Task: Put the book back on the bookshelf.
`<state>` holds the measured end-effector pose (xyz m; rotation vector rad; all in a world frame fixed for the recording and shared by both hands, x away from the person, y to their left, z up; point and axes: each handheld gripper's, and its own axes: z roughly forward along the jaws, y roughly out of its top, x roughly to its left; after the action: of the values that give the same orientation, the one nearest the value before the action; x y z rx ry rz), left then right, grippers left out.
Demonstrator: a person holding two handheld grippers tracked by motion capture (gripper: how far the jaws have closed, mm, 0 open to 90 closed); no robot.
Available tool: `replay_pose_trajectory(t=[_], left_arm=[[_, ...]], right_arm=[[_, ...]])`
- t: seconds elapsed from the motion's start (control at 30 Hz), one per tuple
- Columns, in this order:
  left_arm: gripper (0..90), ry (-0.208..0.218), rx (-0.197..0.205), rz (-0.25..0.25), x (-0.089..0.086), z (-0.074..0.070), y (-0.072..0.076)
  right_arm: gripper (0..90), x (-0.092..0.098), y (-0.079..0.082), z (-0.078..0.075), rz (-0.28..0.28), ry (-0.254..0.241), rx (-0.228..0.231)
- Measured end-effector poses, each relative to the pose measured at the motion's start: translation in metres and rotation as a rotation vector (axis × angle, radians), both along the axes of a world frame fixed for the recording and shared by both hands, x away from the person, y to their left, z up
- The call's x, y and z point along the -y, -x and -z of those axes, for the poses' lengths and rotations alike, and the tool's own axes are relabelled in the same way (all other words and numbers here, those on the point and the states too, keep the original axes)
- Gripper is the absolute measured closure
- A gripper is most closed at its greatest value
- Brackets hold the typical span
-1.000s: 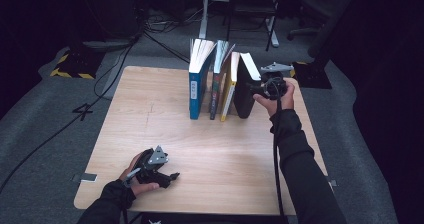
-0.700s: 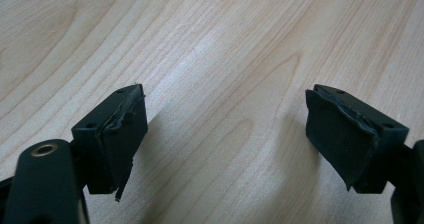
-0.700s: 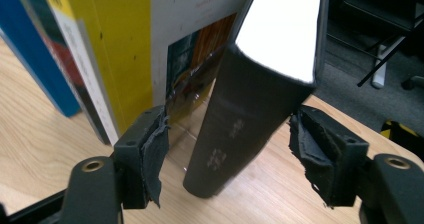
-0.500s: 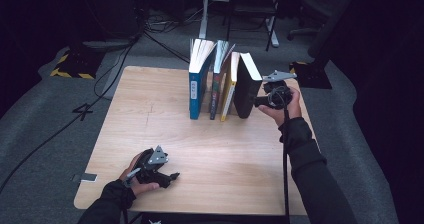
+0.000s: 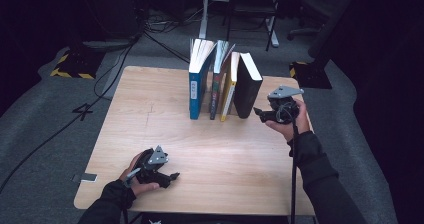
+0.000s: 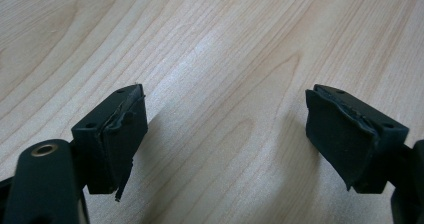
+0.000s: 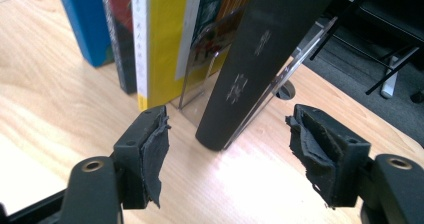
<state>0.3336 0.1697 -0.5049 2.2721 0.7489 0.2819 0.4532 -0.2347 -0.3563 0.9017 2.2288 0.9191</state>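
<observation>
A light wooden table [image 5: 210, 149] with a row of standing books at its far side.

From your seat, at twelve to one o'clock stand a blue book [image 5: 198, 81], a dark-spined book [image 5: 217, 79], a yellow book [image 5: 229, 86] and a black book [image 5: 247, 84], which leans. Your left gripper [image 5: 167, 176] rests on the tabletop at seven o'clock.

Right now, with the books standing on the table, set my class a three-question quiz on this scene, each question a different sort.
1. True or false: the right gripper grips the black book.
2. Which book stands at the row's left end in the high view? A blue B yellow C black
3. Fill in: the left gripper rests low over the ____.

Key: 1 false, its jaws are open and apart from it. 2 A, the blue book. 3 table.
</observation>
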Motion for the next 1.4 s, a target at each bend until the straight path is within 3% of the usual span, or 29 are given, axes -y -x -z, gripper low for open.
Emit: replay_pose_trajectory(t=[0.23,0.47,0.97,1.4], left_arm=[[17.3,0.0,0.0,0.0,0.0,0.0,0.0],[17.2,0.0,0.001,-0.003,0.0,0.0,0.0],[17.3,-0.001,0.002,-0.006,0.0,0.0,0.0],[17.2,0.0,0.0,-0.008,0.001,0.0,0.0]], right_arm=[[32.2,0.01,0.015,0.006,-0.018,0.012,0.007],[31.6,0.021,0.033,0.02,-0.046,0.065,0.004],[31.2,0.045,0.06,0.038,-0.073,0.07,-0.011],[30.1,0.064,0.082,0.068,-0.084,0.095,-0.031]])
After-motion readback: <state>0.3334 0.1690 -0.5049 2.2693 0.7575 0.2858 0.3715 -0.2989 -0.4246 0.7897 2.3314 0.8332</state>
